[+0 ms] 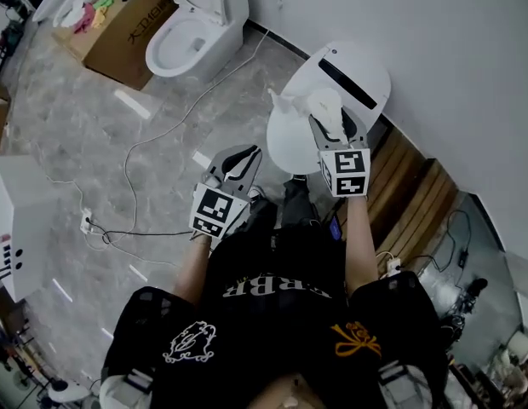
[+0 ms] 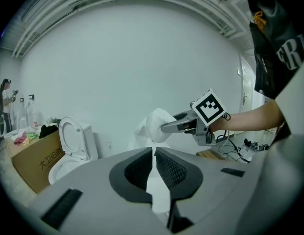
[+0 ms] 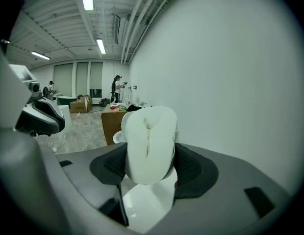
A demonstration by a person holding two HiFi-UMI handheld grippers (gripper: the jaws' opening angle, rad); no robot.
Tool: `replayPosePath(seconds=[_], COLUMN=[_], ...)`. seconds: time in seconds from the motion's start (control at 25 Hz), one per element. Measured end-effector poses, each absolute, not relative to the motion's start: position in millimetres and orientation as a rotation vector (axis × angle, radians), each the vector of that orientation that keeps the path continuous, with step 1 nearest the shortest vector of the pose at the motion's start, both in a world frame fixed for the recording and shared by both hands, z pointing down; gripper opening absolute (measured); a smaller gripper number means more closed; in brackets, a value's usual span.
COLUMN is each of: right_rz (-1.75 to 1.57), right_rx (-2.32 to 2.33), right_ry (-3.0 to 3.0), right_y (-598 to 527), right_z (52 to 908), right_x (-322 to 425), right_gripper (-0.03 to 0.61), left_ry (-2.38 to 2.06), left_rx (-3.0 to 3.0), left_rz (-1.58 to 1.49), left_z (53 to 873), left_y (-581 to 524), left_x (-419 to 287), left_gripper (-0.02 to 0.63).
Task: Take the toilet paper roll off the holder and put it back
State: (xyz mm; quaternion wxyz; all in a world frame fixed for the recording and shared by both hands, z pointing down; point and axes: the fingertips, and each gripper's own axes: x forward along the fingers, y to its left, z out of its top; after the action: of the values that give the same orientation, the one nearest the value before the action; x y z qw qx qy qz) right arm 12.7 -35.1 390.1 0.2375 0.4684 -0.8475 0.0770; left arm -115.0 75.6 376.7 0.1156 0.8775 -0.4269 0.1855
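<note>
The white toilet paper roll [image 1: 325,107] is squashed between the pads of my right gripper [image 1: 330,119], which is shut on it and holds it up in the air. In the right gripper view the roll [image 3: 149,136] bulges up out of the right gripper [image 3: 149,151] in front of the white wall. A loose paper tail hangs from the roll [image 2: 154,123] in the left gripper view, with the right gripper [image 2: 164,127] reaching in from the right. My left gripper [image 1: 238,155] hangs lower and to the left, apart from the roll. The left gripper [image 2: 154,153] is shut, its pads almost touching.
A white rounded unit with a black slot [image 1: 353,79] stands against the wall under the roll. A toilet [image 1: 196,24] and a cardboard box [image 1: 119,37] are at the far left. Cables [image 1: 153,143] run over the marble floor. Wooden slats [image 1: 417,194] lie along the wall.
</note>
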Motion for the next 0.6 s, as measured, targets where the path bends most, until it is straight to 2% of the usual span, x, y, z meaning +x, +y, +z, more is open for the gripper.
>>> replayPosePath(seconds=[0.6], right_rz=[0.298], right_rx=[1.471], right_ry=[-2.226], right_y=[-13.2], right_z=[393.4], right_x=[79.8], right_gripper=[0.275], left_ry=[-1.129], left_rx=[2.639], left_rz=[0.531], left_z=[376.5], left_y=[86.0], left_x=[-78.6], left_gripper=[0.035])
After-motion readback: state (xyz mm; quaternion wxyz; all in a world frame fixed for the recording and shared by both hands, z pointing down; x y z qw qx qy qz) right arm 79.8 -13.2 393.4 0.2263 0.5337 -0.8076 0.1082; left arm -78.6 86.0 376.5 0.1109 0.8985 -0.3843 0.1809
